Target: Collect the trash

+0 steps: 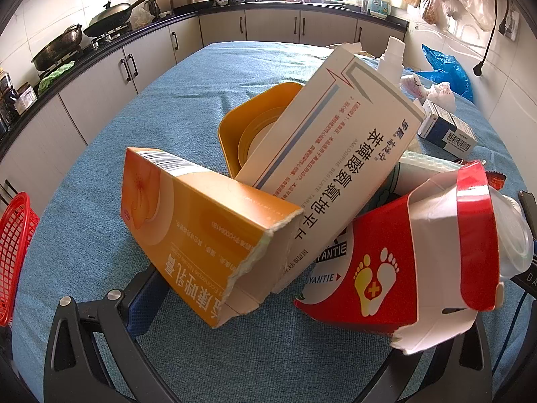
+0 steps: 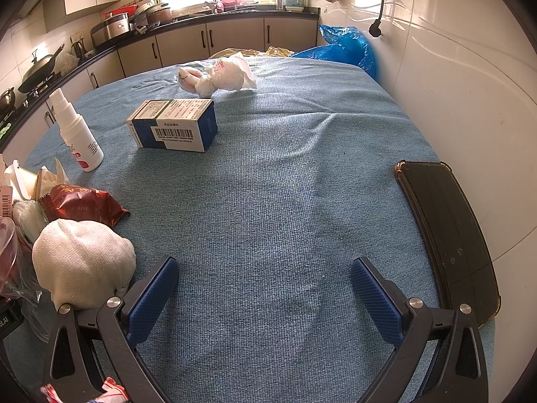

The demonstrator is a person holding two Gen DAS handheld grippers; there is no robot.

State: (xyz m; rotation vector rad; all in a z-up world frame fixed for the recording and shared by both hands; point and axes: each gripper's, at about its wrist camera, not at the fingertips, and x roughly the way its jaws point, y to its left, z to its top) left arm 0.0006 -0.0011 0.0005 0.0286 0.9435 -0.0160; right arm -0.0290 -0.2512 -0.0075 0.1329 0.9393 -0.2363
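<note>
In the left wrist view a torn orange carton (image 1: 208, 231), a long white medicine carton (image 1: 332, 154) and a torn red-and-white carton (image 1: 412, 262) lie heaped between the fingers of my left gripper (image 1: 268, 305). Its jaws stand wide open; the left pad (image 1: 144, 299) touches the orange carton, and the right finger is hidden behind the red one. The white carton leans into a yellow tub (image 1: 235, 131). My right gripper (image 2: 265, 288) hangs open over bare blue cloth. Ahead of it lie a blue-and-white box (image 2: 174, 127), a crumpled white bag (image 2: 218, 77) and a spray bottle (image 2: 77, 134).
A white wad (image 2: 84, 262) and a red snack wrapper (image 2: 80, 203) sit left of the right gripper. A black cased device (image 2: 446, 241) lies by the right wall, with a blue plastic bag (image 2: 345, 47) at the far corner. A red basket (image 1: 13, 252) stands at the table's left edge.
</note>
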